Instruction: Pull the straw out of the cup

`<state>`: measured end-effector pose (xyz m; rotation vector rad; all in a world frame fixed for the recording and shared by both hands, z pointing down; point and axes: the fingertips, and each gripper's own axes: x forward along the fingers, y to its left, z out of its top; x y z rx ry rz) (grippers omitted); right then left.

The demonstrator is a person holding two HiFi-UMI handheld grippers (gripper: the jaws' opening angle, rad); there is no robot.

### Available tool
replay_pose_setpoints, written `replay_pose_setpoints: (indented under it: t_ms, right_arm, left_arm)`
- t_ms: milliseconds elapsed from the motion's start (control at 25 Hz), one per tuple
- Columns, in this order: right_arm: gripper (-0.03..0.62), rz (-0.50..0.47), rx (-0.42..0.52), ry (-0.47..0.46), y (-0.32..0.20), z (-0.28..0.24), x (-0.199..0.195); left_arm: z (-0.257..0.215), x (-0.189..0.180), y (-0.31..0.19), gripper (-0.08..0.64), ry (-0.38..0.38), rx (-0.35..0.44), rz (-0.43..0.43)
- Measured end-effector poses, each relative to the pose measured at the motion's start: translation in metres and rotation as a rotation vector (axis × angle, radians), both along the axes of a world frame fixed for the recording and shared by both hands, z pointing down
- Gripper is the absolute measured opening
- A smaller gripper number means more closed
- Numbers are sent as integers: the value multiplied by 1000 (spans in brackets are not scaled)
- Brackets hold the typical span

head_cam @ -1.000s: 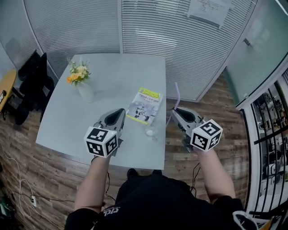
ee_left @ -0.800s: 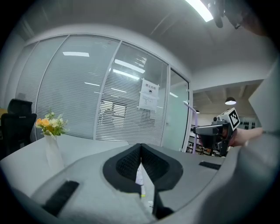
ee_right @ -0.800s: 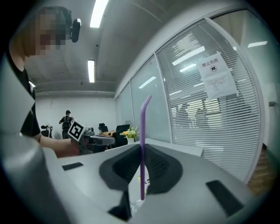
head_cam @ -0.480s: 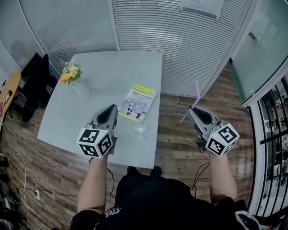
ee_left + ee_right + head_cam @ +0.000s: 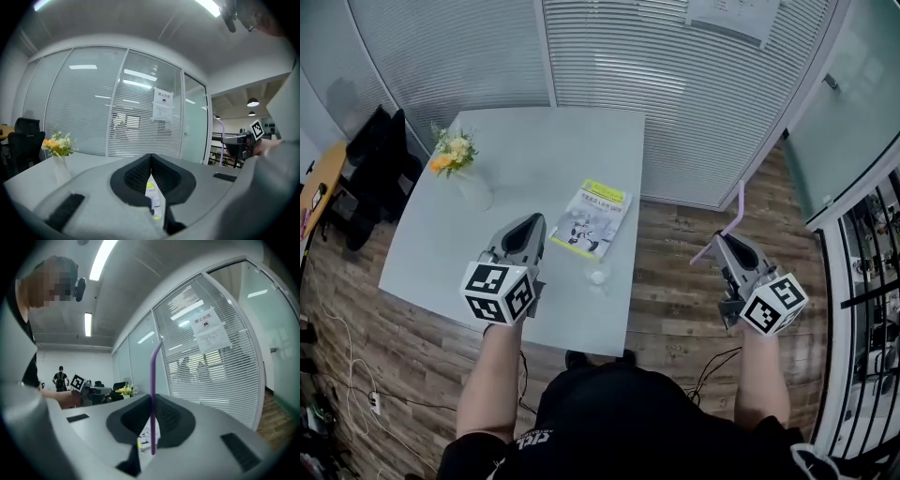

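Note:
A small clear cup (image 5: 598, 275) stands near the front right corner of the grey table (image 5: 544, 150), with no straw in it. My right gripper (image 5: 719, 240) is to the right of the table, over the wooden floor, shut on a purple straw (image 5: 733, 214). In the right gripper view the straw (image 5: 153, 380) stands upright between the closed pads of that gripper (image 5: 153, 398). My left gripper (image 5: 528, 222) hovers over the table to the left of the cup. Its jaws (image 5: 150, 157) are shut with nothing in them.
A booklet (image 5: 592, 219) lies just behind the cup. A vase of flowers (image 5: 457, 159) stands at the table's back left. Dark chairs (image 5: 375, 159) sit left of the table. Glass walls with blinds (image 5: 675, 84) close the far side and right.
My right gripper has carried the straw to the right, from beside the cup out over the floor. The left gripper has shifted only slightly.

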<state>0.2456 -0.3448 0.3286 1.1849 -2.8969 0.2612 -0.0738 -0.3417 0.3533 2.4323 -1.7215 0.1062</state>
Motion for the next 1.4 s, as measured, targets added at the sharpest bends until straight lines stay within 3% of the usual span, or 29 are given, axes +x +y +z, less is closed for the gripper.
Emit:
replay_pose_setpoints:
  t_ms: [280,440,640,1400]
  right_arm:
    - [26,-32,88,-33,-8,-46,-38]
    - [25,-21,128,-1,-9,-56,-52]
    - [23,-32,104,37,-5,-34,-64]
    - [23,-27,92,28,-6,-25,-72]
  left_arm:
    - [-27,0,-11,8,-7,63,47]
    - [-36,-3,-11,8,-5,82,51]
    - [-22,-6,-7,9,4,58,48]
    - [-5,-26,-2,8,3,23,30]
